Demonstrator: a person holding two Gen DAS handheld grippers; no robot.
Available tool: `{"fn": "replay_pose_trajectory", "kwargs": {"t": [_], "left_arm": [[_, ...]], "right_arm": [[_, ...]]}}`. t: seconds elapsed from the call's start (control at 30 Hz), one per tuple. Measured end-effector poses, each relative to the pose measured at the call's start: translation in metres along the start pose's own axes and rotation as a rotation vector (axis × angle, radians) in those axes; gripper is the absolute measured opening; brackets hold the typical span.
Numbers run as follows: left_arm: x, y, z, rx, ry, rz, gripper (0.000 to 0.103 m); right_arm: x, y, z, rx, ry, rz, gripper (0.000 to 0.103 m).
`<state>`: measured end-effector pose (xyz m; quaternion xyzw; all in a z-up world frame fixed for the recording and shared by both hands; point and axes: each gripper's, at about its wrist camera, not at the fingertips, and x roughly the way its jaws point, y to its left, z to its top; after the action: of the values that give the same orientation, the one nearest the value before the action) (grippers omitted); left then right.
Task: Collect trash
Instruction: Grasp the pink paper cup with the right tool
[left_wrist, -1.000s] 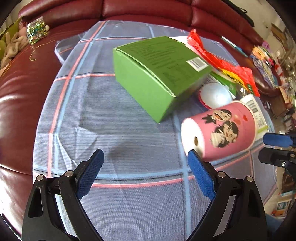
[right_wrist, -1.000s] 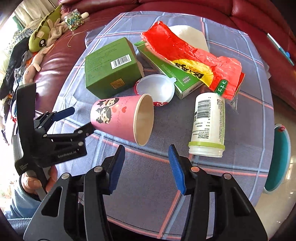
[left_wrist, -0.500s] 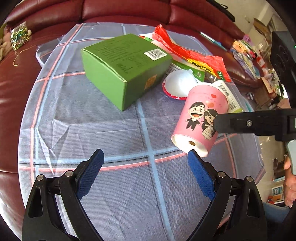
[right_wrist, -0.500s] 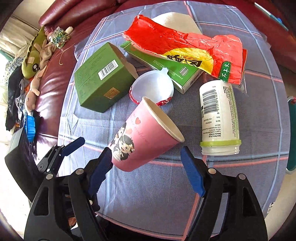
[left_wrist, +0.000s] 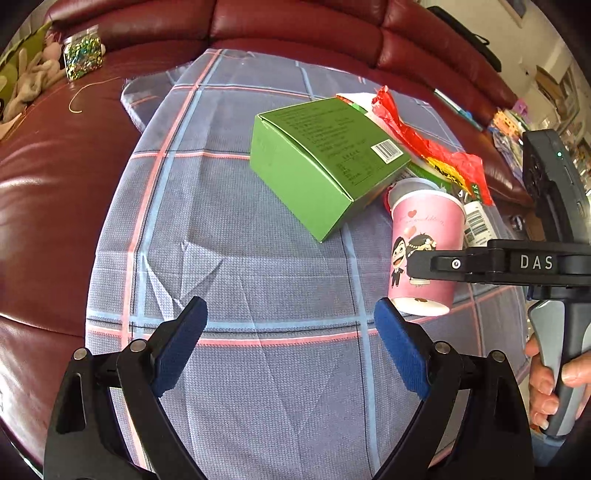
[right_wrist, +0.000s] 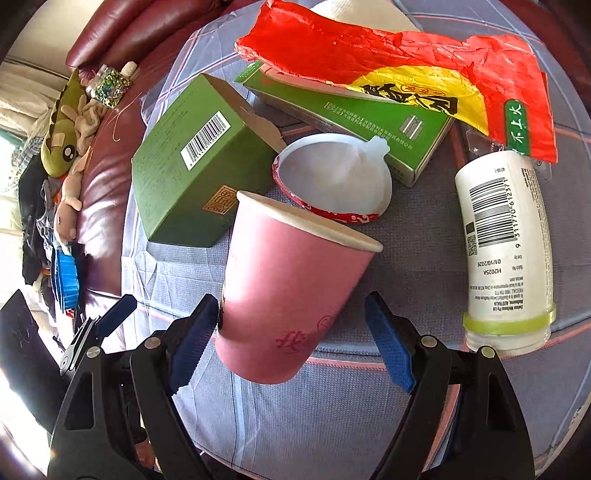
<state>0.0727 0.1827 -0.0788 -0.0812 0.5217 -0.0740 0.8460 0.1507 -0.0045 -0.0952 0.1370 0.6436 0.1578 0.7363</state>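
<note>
A pink paper cup (right_wrist: 295, 280) with cartoon figures (left_wrist: 424, 229) stands nearly upright on the checked cloth, between the fingers of my right gripper (right_wrist: 290, 314). Its jaws are closing. The left pad (right_wrist: 192, 332) is at the cup's side and the right pad (right_wrist: 388, 343) is still apart from it. One right finger (left_wrist: 480, 264) crosses the cup in the left wrist view. My left gripper (left_wrist: 290, 310) hangs open over bare cloth just left of the cup, with nothing in it. More trash lies behind: a green box (right_wrist: 192, 162), a white lid (right_wrist: 332, 177), a red wrapper (right_wrist: 388, 62), a white bottle (right_wrist: 506, 251).
A flat green box (right_wrist: 351, 110) lies under the red wrapper. The checked cloth (left_wrist: 240, 258) covers a round table ringed by a dark red sofa (left_wrist: 55, 184). Plush toys (right_wrist: 66, 122) and a jar of glitter (left_wrist: 83, 55) rest on the sofa. A person's hand (left_wrist: 546, 387) grips the right handle.
The cup went from lying on its side to nearly upright. My right gripper came down around it, its jaws widening and then narrowing a little. The left gripper drew back slightly.
</note>
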Motion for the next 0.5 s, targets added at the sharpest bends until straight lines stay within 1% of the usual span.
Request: {"fn": "replay_pose_trajectory", "kwargs": {"t": [0.03,0.13,0.2,0.23,0.33,0.4,0.5], "left_arm": [[0.000,-0.001,0.001,0.001,-0.001,0.002,0.092],[0.001,-0.005,0.003,-0.002,0.002,0.002,0.092],[0.003,-0.010,0.004,-0.002,0.002,-0.001,0.092],[0.003,-0.014,0.004,-0.001,0.001,-0.002,0.092],[0.005,-0.030,0.008,0.012,-0.001,-0.019,0.092],[0.009,-0.044,0.011,0.025,-0.003,-0.025,0.092],[0.018,-0.066,0.016,0.036,-0.002,-0.039,0.092]], "right_arm": [[-0.002,0.003,0.000,-0.020,-0.009,0.016,0.062],[-0.018,0.011,-0.003,-0.091,-0.055,-0.026,0.061],[-0.035,0.009,-0.003,-0.099,-0.082,-0.011,0.061],[-0.047,0.006,-0.003,-0.100,-0.113,-0.017,0.061],[-0.076,-0.012,0.002,-0.068,-0.173,-0.019,0.061],[-0.091,-0.026,0.006,-0.057,-0.217,-0.047,0.061],[-0.105,-0.049,0.007,-0.028,-0.244,-0.066,0.061]]}}
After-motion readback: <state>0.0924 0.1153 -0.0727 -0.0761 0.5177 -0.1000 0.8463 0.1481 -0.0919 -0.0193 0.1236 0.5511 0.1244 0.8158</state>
